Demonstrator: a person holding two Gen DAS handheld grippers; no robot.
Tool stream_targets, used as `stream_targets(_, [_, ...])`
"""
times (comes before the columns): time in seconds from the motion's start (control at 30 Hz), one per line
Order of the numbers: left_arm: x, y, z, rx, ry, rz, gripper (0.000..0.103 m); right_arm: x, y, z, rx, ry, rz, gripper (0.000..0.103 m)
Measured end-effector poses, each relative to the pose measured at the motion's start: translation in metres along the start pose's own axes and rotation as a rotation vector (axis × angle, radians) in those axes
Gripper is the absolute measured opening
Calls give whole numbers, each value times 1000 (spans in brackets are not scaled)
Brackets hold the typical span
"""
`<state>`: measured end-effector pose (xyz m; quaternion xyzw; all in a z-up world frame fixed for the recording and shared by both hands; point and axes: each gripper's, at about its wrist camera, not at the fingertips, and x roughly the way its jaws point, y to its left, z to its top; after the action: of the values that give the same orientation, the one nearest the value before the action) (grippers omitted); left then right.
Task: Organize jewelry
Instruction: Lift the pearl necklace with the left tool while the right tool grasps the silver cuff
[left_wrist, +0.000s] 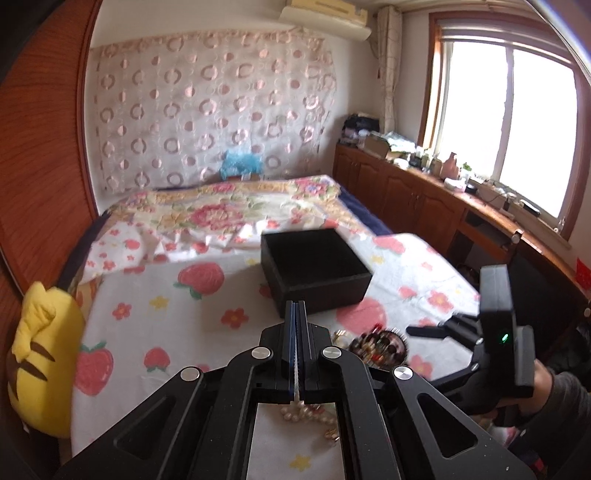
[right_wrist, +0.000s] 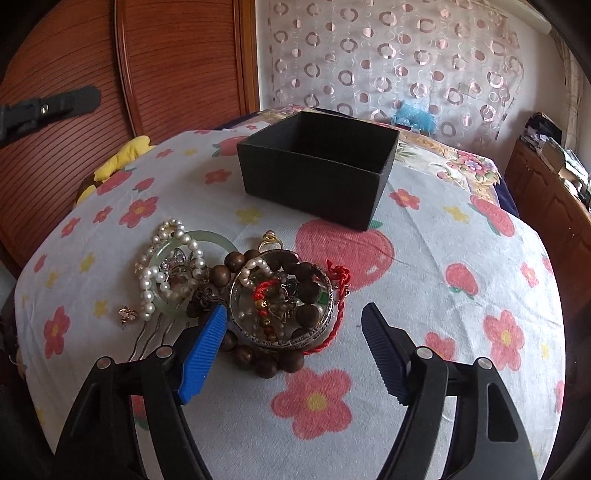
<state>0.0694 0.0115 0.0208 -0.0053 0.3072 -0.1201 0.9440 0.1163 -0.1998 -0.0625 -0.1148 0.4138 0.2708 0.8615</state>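
Note:
An open black box (right_wrist: 306, 184) (left_wrist: 325, 295) stands on the flowered bed sheet (right_wrist: 424, 258), and what shows of its inside is bare. In front of it lies a jewelry heap: a round silver dish (right_wrist: 284, 332) of beads and a red cord (right_wrist: 338, 273), a wooden bead bracelet (right_wrist: 266, 365), a pearl necklace (right_wrist: 147, 280) over a jade bangle (right_wrist: 207, 236), and a hair comb (right_wrist: 155, 332). My right gripper (right_wrist: 295, 332) (left_wrist: 417, 330) is open, its jaws on either side of the dish. My left gripper (left_wrist: 296, 306) (right_wrist: 92, 98) is shut above the sheet, with nothing seen in it.
A yellow plush toy (left_wrist: 44, 354) (right_wrist: 122, 155) lies at the bed's left edge beside a wooden wardrobe (right_wrist: 166, 66). A folded flowered quilt (left_wrist: 221, 214) sits behind the box. A cluttered wooden cabinet (left_wrist: 424, 192) runs under the window on the right.

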Motion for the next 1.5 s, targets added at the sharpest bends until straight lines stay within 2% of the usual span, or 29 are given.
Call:
stream_targets(0.13, [30,17,-20,-17,102,38,2,8,0,4,-11,4,4,77])
stream_targets(0.17, [40,21,-25,-20,134,41,4,8,0,5,-10,2,6,74])
stream_targets(0.2, [47,23,-29,-20,156,46,10,9,-1,5,-7,0,22,69])
stream_targets(0.23, [55,26,-34,-18,180,53,21,9,0,5,-7,-2,36,62])
stream_targets(0.3, [69,31,-41,-25,218,49,27,9,0,6,-12,-5,33,62])
stream_targets(0.53, [104,37,-54,-30,314,23,27,-1,-1,5,-16,-29,25,62])
stream_targets(0.67, [107,30,-54,19,313,48,25,-8,-3,2,-12,-40,22,62])
stream_targets(0.73, [106,24,-54,49,312,50,11,-12,-4,2,-8,-46,24,62])
stream_targets(0.8, [105,19,-54,76,310,63,7,-16,-4,2,-7,-53,26,62])
stream_targets(0.93, [99,22,-49,45,286,71,6,-25,-3,2,-17,-59,29,62])
stream_targets(1.27, [40,8,-1,24,100,33,6,-42,-3,11,-22,-90,16,62])
stream_targets(1.5, [5,-3,32,39,2,0,6,-48,-4,18,-29,-103,8,62])
